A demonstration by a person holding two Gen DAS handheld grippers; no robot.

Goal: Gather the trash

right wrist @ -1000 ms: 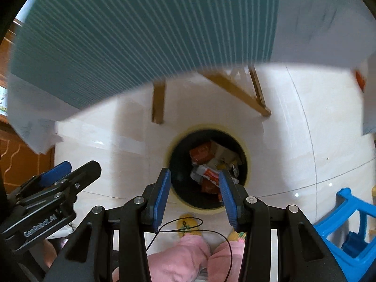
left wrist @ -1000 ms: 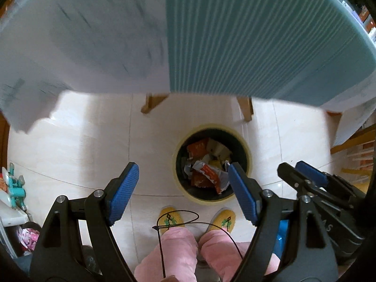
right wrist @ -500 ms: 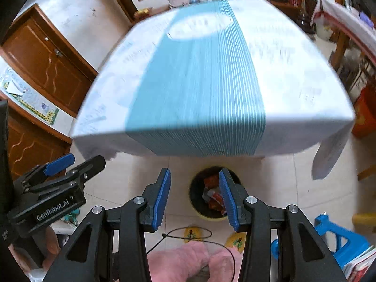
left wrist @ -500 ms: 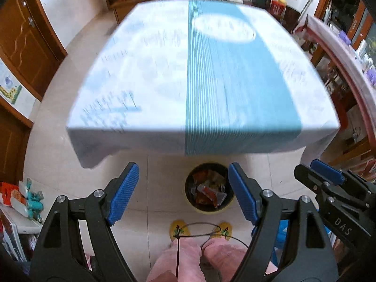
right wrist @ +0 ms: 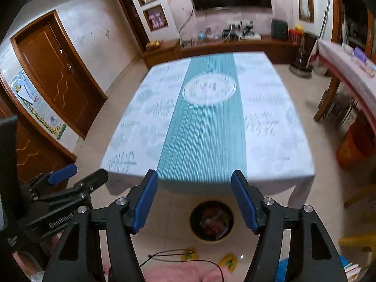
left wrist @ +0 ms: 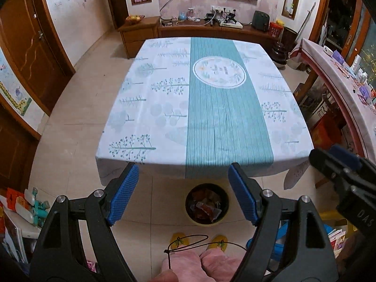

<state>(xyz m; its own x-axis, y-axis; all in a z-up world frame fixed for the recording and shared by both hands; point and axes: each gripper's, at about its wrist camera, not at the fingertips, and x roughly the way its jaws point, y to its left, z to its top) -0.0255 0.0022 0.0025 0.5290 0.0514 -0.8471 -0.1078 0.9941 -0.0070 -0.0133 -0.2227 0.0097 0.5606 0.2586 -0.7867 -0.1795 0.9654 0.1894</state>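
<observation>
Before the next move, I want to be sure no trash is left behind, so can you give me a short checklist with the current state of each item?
1. Left gripper free: ok, jaws wide apart with nothing between them.
2. Right gripper free: ok, open and not holding anything.
3. Tablecloth free of trash: ok as far as both views show; only its printed pattern is visible.
4. Trash bin in place: ok, upright on the floor just in front of the table's near edge, wrappers inside.
5. Room left in the bin: cannot tell; wrappers show, but how deep they sit is unclear.
6. Floor around the bin: ok, bare tile apart from the yellow slippers.
</observation>
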